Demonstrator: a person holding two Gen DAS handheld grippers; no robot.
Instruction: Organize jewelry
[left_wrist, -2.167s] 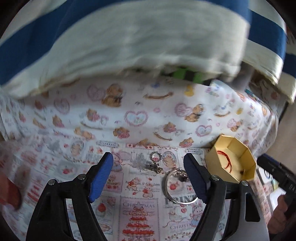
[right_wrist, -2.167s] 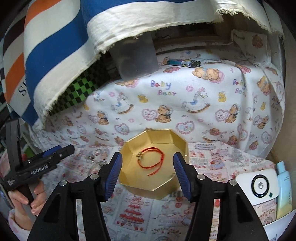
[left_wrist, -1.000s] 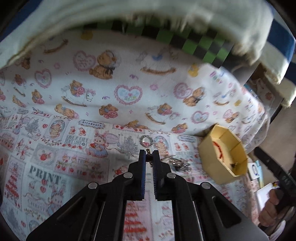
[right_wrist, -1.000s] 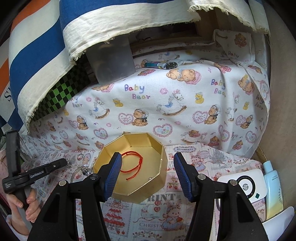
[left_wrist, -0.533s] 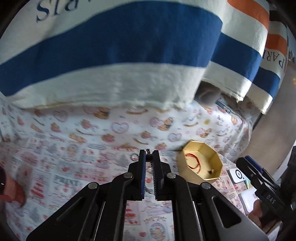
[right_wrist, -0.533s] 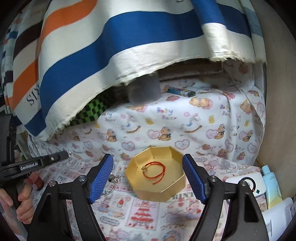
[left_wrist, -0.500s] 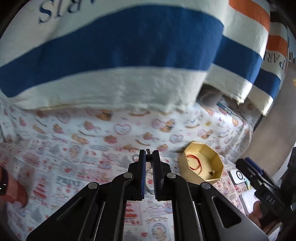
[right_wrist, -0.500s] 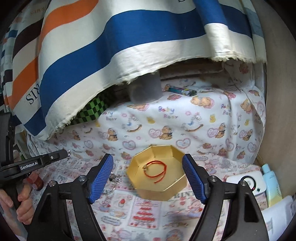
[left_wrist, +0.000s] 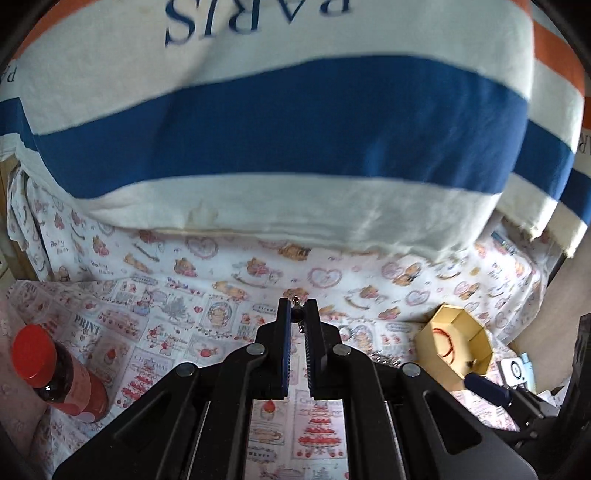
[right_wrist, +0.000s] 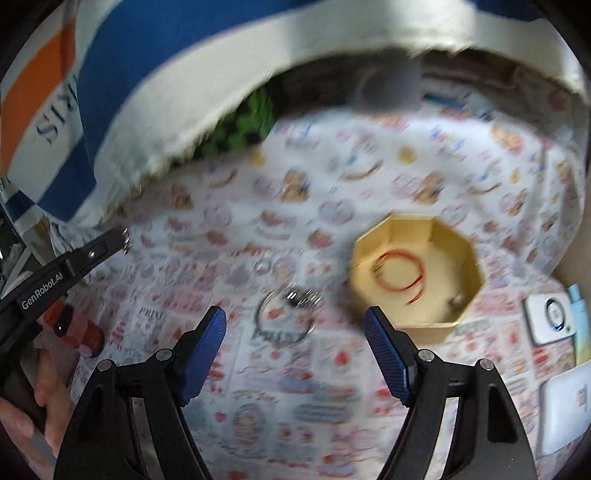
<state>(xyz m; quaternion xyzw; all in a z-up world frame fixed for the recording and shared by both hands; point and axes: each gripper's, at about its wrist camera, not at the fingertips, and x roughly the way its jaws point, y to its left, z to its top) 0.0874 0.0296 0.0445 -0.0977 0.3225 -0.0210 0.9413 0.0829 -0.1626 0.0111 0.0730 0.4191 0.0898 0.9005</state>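
Metal trinket (left_wrist: 296, 313), perhaps chain, pinched in left gripper (left_wrist: 296, 318), right gripper (right_wrist: 295, 323) wide, empty.

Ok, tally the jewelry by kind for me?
Red bracelet, in box: 1
Small piece in box: 1
Bangle: 1
Small ring: 1
Piece pinched in left gripper: 1
Total: 5
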